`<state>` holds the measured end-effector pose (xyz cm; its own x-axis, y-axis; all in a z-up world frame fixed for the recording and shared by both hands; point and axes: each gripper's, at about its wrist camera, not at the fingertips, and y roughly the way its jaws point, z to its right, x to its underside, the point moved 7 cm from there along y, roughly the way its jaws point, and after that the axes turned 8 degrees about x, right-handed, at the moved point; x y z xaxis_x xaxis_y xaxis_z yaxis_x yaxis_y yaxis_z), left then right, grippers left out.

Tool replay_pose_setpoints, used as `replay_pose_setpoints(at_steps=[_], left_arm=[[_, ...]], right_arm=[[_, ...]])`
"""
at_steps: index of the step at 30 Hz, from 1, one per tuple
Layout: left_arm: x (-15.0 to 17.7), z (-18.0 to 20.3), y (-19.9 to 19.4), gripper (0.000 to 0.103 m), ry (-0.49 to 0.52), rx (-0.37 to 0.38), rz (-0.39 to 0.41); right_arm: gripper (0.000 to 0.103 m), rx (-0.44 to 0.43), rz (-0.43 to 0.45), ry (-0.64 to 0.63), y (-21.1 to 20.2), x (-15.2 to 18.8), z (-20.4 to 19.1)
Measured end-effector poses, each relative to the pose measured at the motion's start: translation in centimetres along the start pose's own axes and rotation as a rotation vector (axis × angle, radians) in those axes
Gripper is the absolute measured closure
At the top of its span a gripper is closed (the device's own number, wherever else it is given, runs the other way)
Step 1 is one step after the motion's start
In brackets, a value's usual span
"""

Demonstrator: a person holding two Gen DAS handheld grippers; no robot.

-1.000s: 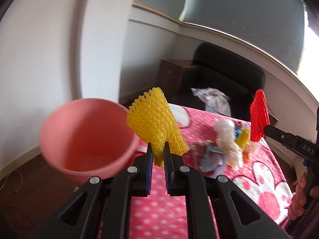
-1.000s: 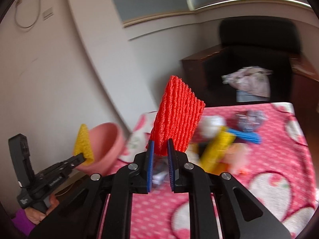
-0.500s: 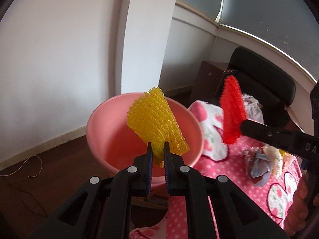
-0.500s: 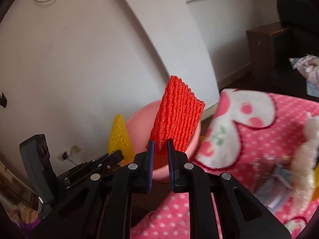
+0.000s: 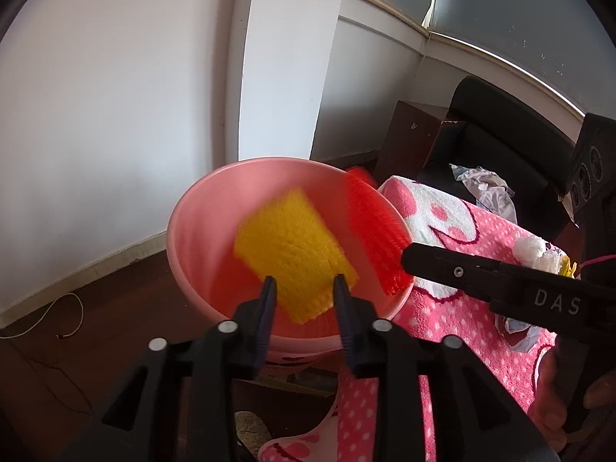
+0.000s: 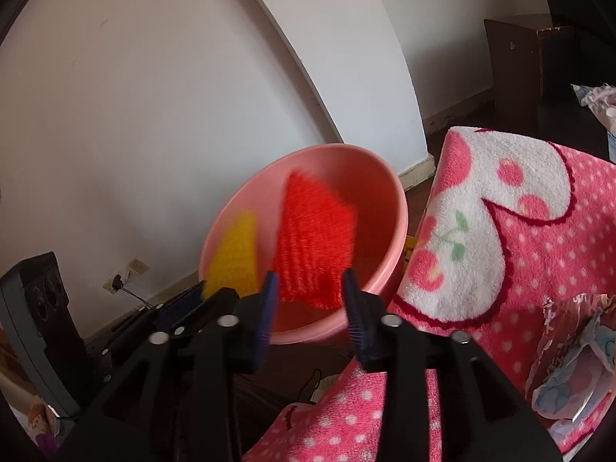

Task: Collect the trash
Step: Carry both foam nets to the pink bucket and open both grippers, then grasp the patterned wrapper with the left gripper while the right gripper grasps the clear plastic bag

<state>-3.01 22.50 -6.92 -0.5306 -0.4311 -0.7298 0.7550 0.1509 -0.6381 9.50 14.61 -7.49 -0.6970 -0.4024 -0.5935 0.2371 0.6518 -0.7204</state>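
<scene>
Over the pink plastic basin (image 5: 192, 238) both grippers hang with their jaws parting. Between the blue pads of the left gripper (image 5: 304, 288) the yellow foam fruit net (image 5: 288, 246) shows blurred, apart from either pad, released over the basin's hollow. Just to its right the red foam fruit net (image 5: 375, 231) is also blurred, by the tip of the right gripper (image 6: 310, 285), whose pads likewise stand clear of it in the right wrist view; there the red net (image 6: 313, 238) fills the middle of the basin (image 6: 396, 208) and the yellow one (image 6: 235, 258) sits at its left side. Right of the basin lies a table under a pink fleece cloth (image 5: 454, 281) with white dots and heart shapes; crumpled wrappers (image 6: 573, 358) rest on it at the near right, and white and yellow scraps (image 5: 539, 254) farther off. Behind stand a dark wooden cabinet (image 5: 415, 138), a black chair (image 5: 500, 131) with a crumpled bag (image 5: 487, 188) on its seat, and a white wall (image 5: 115, 96).
</scene>
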Motion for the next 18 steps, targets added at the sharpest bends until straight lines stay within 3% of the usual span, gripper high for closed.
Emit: replay_pose_setpoints(at_steps=[8, 18], left_arm=[[-0.2, 0.3, -0.3, 0.071, 0.006, 0.023, 0.007], [-0.6, 4.0, -2.8, 0.071, 0.061, 0.109, 0.036]], right_arm=[[0.064, 0.028, 0.034, 0.029, -1.0, 0.3, 1.4], [0.064, 0.112, 0.127, 0.04, -6.8, 2.4, 3.3]])
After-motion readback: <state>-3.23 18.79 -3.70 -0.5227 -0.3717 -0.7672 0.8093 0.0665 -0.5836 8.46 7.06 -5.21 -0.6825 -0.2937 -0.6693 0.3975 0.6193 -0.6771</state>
